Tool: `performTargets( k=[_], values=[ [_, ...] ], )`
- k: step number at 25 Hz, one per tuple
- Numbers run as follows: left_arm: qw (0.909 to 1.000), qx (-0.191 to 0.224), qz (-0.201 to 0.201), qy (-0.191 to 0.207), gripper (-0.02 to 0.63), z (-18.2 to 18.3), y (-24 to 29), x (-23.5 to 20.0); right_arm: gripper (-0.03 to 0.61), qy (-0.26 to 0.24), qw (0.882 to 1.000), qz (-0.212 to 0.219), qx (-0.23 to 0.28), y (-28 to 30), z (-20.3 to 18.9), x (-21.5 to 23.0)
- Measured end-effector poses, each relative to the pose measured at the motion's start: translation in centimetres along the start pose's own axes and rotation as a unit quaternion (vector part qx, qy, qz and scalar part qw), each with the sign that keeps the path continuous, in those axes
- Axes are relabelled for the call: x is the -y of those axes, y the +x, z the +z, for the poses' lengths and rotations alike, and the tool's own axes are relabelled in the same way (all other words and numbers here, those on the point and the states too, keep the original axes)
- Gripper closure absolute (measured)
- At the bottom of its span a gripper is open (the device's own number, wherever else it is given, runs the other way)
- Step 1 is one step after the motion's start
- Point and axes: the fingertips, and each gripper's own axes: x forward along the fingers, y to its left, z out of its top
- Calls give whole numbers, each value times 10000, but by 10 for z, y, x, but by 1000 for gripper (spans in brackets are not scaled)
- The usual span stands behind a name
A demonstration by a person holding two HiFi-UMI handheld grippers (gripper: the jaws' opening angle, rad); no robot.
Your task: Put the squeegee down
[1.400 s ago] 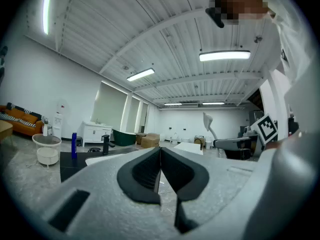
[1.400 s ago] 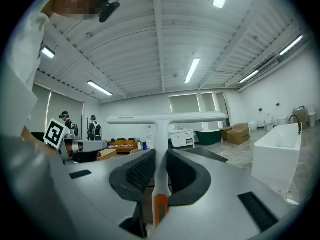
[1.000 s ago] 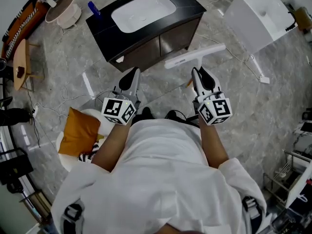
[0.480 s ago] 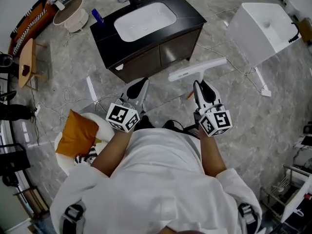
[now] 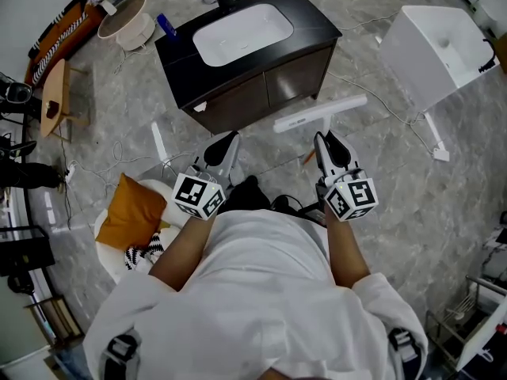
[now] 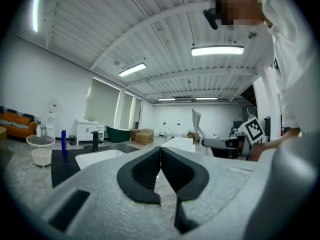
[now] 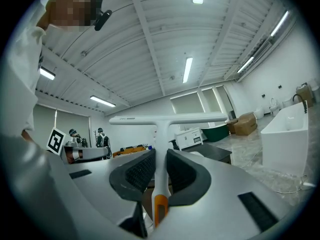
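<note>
Bright, even light from long white ceiling strip lights (image 6: 217, 50); they glare a bit. Gripper views are heavy fisheye with black corners. Head view's sharp, shadows soft.

White T-shaped squeegee (image 5: 320, 113) held aloft, blade crosswise, handle orange-ended
</note>
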Motion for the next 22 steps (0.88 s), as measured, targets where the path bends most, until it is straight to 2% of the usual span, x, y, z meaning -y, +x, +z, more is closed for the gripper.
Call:
performTargets(
  k=[12, 22],
  values=[
    [9996, -6, 64, -273, 597, -12, 29, -16, 505, -180, 9994, -12, -294, 18, -6, 19],
    [9985, 109, 138, -524, 597, -13, 110, -66, 505, -250, 9983, -70, -518, 80, 5, 76]
  ],
)
